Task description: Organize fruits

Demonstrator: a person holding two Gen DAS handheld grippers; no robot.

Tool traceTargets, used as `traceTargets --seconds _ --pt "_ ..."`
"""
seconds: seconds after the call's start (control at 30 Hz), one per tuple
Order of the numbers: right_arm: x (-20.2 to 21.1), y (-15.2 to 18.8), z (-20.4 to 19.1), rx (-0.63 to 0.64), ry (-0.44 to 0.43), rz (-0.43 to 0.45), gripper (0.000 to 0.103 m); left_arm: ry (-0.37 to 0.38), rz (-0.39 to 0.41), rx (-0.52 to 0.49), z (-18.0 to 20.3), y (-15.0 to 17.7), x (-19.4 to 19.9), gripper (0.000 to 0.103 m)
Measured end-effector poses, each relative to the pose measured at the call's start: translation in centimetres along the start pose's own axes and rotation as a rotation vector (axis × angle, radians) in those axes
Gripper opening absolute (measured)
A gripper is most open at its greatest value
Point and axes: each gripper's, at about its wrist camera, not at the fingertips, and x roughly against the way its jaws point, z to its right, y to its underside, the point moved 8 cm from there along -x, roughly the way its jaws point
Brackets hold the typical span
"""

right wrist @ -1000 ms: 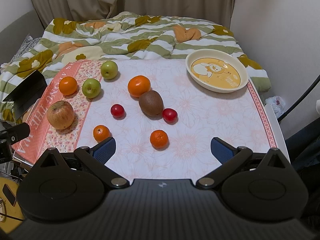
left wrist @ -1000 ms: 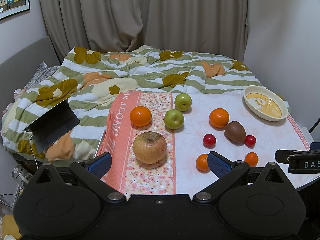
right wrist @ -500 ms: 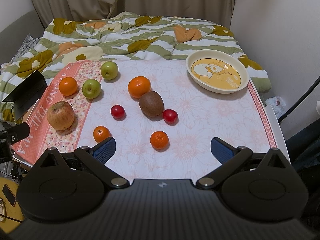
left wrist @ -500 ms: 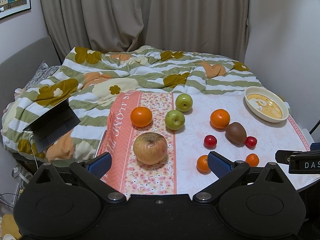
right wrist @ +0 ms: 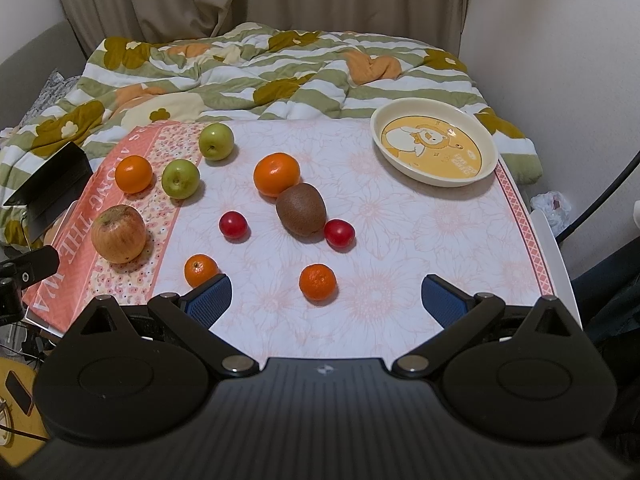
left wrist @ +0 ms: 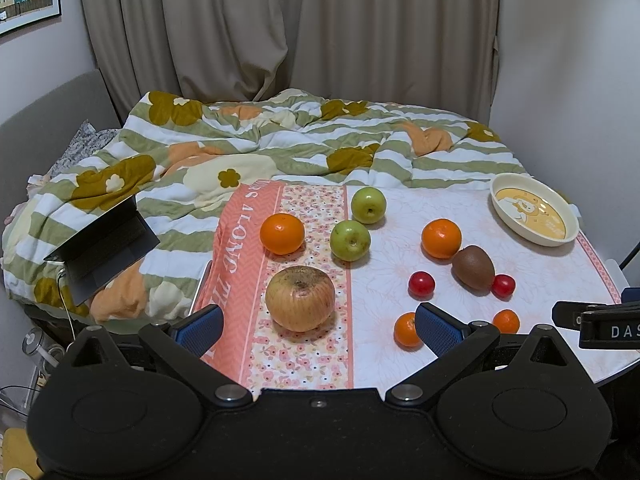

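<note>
Loose fruit lies across a flowered tablecloth (right wrist: 400,248). A big reddish apple (left wrist: 300,298) (right wrist: 118,233) is nearest my left gripper (left wrist: 318,326), which hangs open just in front of it, holding nothing. Two green apples (left wrist: 350,240) (right wrist: 181,179), two oranges (left wrist: 282,233) (right wrist: 277,173), a brown kiwi (right wrist: 301,209), two red cherry tomatoes (right wrist: 233,224) and two small mandarins (right wrist: 317,281) (left wrist: 406,329) are spread out. My right gripper (right wrist: 326,300) is open and empty over the table's near edge, the mandarin just ahead. A cream bowl (right wrist: 434,147) (left wrist: 534,214) stands empty at the far right.
A bed with a striped flowered duvet (left wrist: 280,148) lies beyond the table. A half-open dark laptop (left wrist: 102,246) rests on it at the left. A wall (right wrist: 560,40) rises close on the right. A phone (right wrist: 18,392) lies on a low surface at lower left.
Both views have shifted only slightly; the fruit and bowl stay put and both grippers remain open.
</note>
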Motion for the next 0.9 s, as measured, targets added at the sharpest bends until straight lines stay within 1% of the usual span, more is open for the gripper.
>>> traceTargets --seconds 0.17,0.3,0.5,0.6,0.77,0.83,0.9 --pt "-0.2 -0.1 0.0 -0.011 -0.009 -0.019 0.103 0.01 -0.009 0.011 -0.2 -0.8 -0.6 0.103" --pt "-1.5 0.2 -0.1 -0.015 -0.019 -0.035 0.103 -0.005 -0.011 -0.007 -0.6 -0.9 -1.8 0.103" --pt "-3.8 1.2 -0.5 -0.016 -0.02 -0.049 0.103 -0.016 -0.032 -0.005 -1.7 -0.3 -5.2 0.103" --pt "-5.5 1.8 -0.8 -0.01 -0.013 -0.054 0.103 -0.025 -0.031 -0.01 -2.3 0.1 -7.1 0.103" --pt "-8.5 3.0 -1.1 -0.022 -0.005 -0.068 0.103 -0.019 -0.044 -0.013 -2.8 0.7 -10.2 0.101" --pt "-9.6 3.3 -1.0 -0.032 0.002 -0.074 0.103 -0.017 -0.056 -0.022 -2.8 0.9 -11.5 0.097" --pt "-10.6 3.6 -0.9 -0.041 0.006 -0.078 0.103 -0.017 -0.069 -0.028 -2.7 1.2 -12.6 0.095"
